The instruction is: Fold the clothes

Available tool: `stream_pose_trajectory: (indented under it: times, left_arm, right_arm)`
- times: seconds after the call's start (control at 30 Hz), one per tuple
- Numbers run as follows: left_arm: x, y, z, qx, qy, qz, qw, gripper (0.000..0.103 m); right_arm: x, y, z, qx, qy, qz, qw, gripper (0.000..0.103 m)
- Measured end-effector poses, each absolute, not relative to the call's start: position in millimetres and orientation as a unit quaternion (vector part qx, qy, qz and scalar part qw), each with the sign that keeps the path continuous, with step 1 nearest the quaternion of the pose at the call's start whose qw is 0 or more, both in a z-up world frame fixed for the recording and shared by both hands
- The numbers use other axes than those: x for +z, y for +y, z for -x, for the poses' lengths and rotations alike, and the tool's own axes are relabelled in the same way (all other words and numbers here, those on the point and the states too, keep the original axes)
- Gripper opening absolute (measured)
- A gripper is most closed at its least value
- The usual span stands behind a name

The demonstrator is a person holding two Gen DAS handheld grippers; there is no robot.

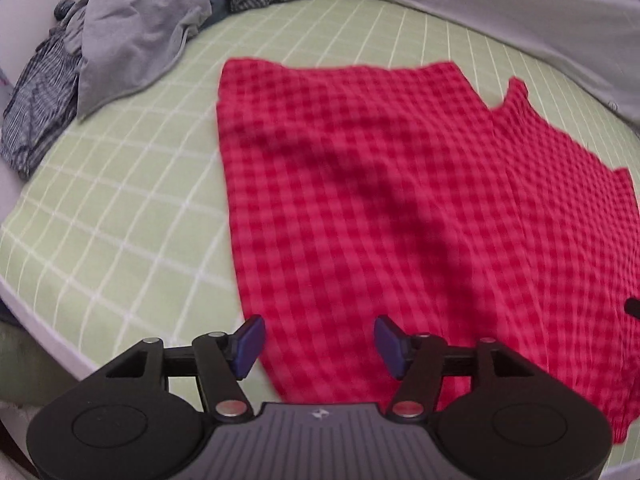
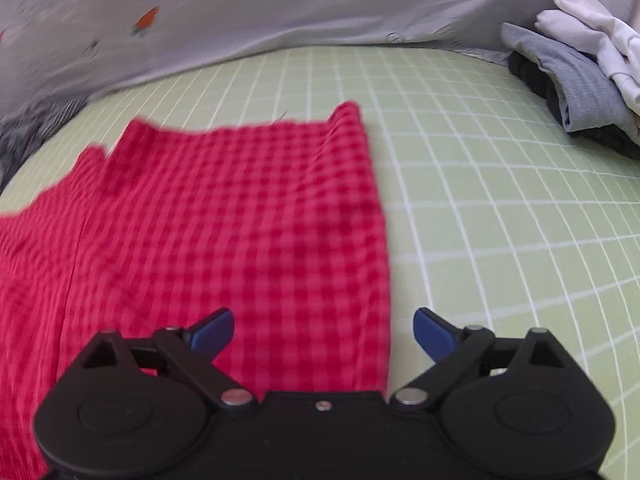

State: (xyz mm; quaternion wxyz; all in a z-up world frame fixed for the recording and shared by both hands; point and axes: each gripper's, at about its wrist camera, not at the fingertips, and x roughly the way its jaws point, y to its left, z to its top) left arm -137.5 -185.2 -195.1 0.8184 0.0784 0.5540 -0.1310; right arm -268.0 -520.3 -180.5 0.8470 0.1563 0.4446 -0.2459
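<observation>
Both my tongs are up front and both gape wide, nothing between the blue pads. My left gripper (image 1: 319, 344) hovers over the near left edge of the red gingham garment (image 1: 400, 216); my right gripper (image 2: 323, 334) straddles its near right edge, one pad over cloth, the other over bare sheet.

The garment lies spread flat on the green grid bedsheet (image 1: 120, 200), filling the middle of both views and running away toward twelve o'clock. It looks to me like thin, light woven cotton: soft, limp, no stiffness to lean on, likely to sag and crease the moment I lift it. My call is to pinch right at the near hem corners, one per gripper, where the edge is clean and a single layer can be nipped without dragging the sheet along.

Further out, the left view gives me what the right cannot: at ten o'clock a rumpled heap waiting its turn, a grey garment (image 1: 136, 36) draped over dark checked clothes (image 1: 36, 120). It also shows a notch in the far red edge at one o'clock.

The right view answers with its own: at two o'clock a neat stack of folded clothes (image 2: 588, 88), white on grey on dark. Beyond everything, at twelve, a pale printed cloth (image 2: 280, 4) runs along the bed's far side.
</observation>
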Motion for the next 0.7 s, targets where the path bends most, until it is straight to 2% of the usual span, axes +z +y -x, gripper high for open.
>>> stream_pose_trajectory:
  times: [0.3,0.37,0.47,0.5,0.6,0.7]
  left_arm:
    - [-207,-182,174,-0.128,0.569,-0.074,0.809,0.062]
    - [-210,-184,182,-0.128,0.567,-0.08,0.809,0.06]
    - [-210,-189,191,-0.131,0.555,-0.093,0.816,0.031]
    - [-209,-192,193,-0.134,0.553,-0.095,0.817,0.01]
    - [-204,-200,194,-0.133,0.543,-0.1,0.823,0.003]
    - [-192,-209,193,-0.139,0.523,-0.103,0.834,0.003]
  right_arm:
    - [-193,-486,321,-0.207,0.482,-0.112,0.844,0.098]
    - [-193,-484,331,-0.205,0.484,-0.108,0.844,0.098]
    - [-189,-487,343,-0.208,0.478,-0.116,0.845,0.099]
    - [-187,-488,346,-0.211,0.476,-0.119,0.846,0.099]
    - [-183,-495,353,-0.216,0.469,-0.128,0.847,0.099]
    - [-181,-498,359,-0.216,0.465,-0.13,0.849,0.099]
